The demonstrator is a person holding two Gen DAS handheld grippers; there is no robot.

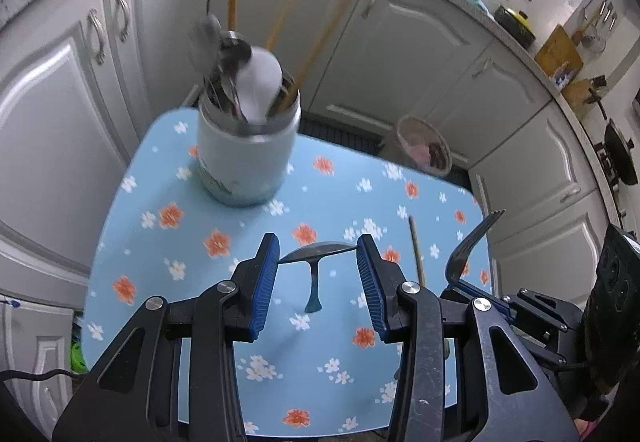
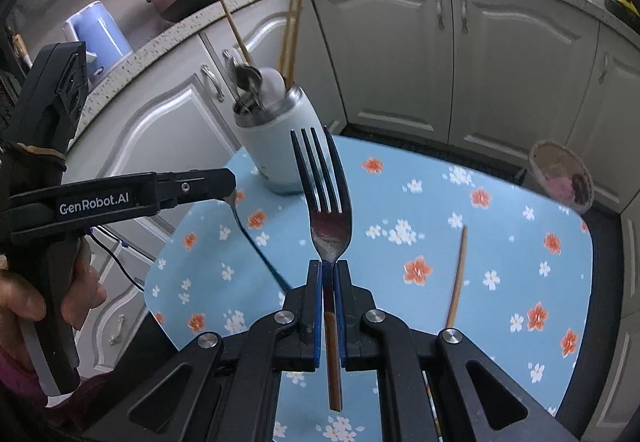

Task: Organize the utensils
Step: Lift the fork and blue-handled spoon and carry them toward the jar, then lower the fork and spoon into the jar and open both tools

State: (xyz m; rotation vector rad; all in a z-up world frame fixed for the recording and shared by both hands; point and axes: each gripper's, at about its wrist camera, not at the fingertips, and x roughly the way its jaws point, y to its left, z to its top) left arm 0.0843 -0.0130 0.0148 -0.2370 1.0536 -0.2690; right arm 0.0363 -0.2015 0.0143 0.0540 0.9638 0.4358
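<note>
My left gripper (image 1: 318,246) is shut on a metal spoon (image 1: 316,254), its blue pads pressing the rim of the bowl on both sides. The handle hangs down over the flowered blue table (image 1: 224,322). From the right wrist view, the same spoon (image 2: 256,242) dangles from the left gripper (image 2: 228,181). My right gripper (image 2: 329,266) is shut on a fork (image 2: 326,201), tines pointing up, brown handle below the pads. A pale utensil holder (image 1: 248,149) (image 2: 280,153) stands at the table's far side, filled with chopsticks, spoons and a white spoon. One chopstick (image 1: 416,250) (image 2: 458,274) lies on the table.
White cabinet doors (image 1: 400,49) surround the table on the far side and left. A round basket (image 1: 424,145) (image 2: 560,177) sits on the floor past the table's far right corner. A person's hand (image 2: 24,294) holds the left gripper's handle.
</note>
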